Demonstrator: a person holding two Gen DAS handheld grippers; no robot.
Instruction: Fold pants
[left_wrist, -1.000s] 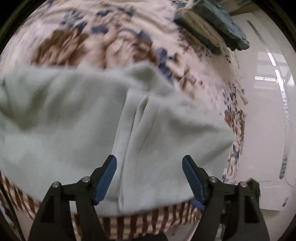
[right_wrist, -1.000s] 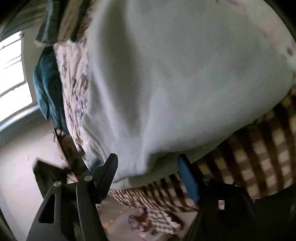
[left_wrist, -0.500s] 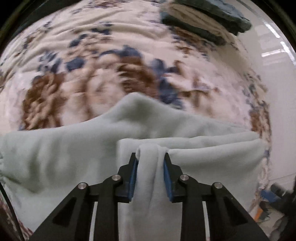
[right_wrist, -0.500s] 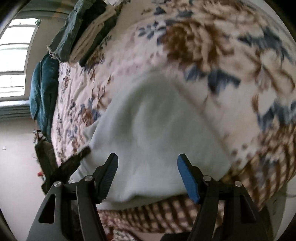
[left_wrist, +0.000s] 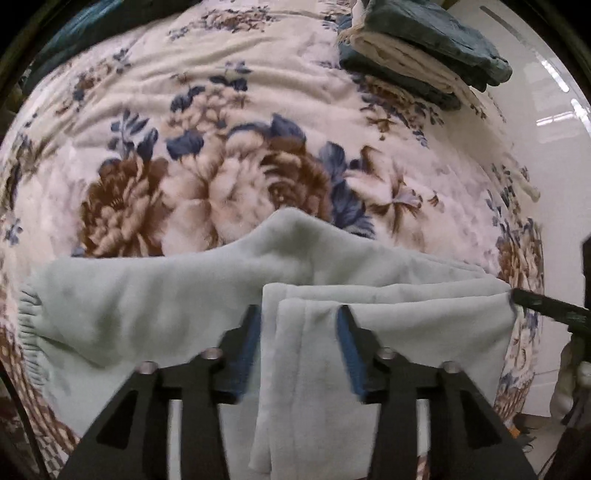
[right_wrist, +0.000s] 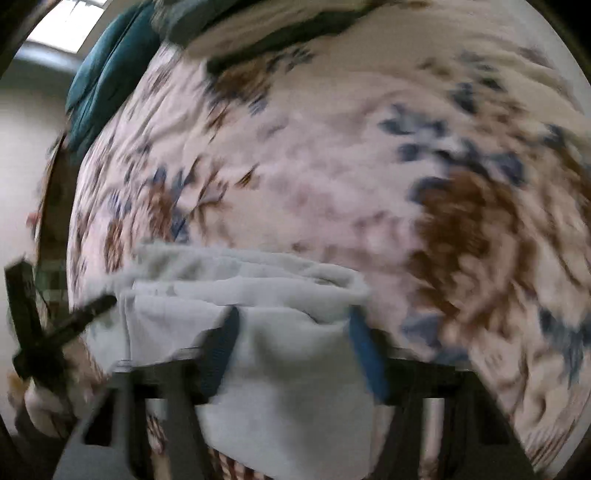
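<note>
Pale green fleece pants (left_wrist: 166, 306) lie folded across the near edge of a floral blanket (left_wrist: 221, 147), with the elastic waistband at the left. My left gripper (left_wrist: 299, 332) points down over them. Its jaws are opening, and a doubled fold of the fabric lies loose between the blue pads (left_wrist: 347, 350). In the blurred right wrist view, my right gripper (right_wrist: 293, 332) straddles the other end of the pants (right_wrist: 295, 369). Its jaws are closing but still stand wide, with cloth bunched between them and draped over the left finger. Each gripper's black finger shows at the edge of the other's view.
A stack of folded clothes (left_wrist: 417, 62), dark teal and cream, sits at the blanket's far right corner. A teal cloth (right_wrist: 107, 74) hangs off the bed's far side. Glossy white floor (left_wrist: 546, 147) lies beyond the bed's right edge. The blanket's checked border (left_wrist: 33, 398) runs along the near edge.
The left jaws, pinched on a fold half a second ago, have spread apart. The right gripper has swung and rolled along the pants to their end, and cloth now sits between its fingers.
</note>
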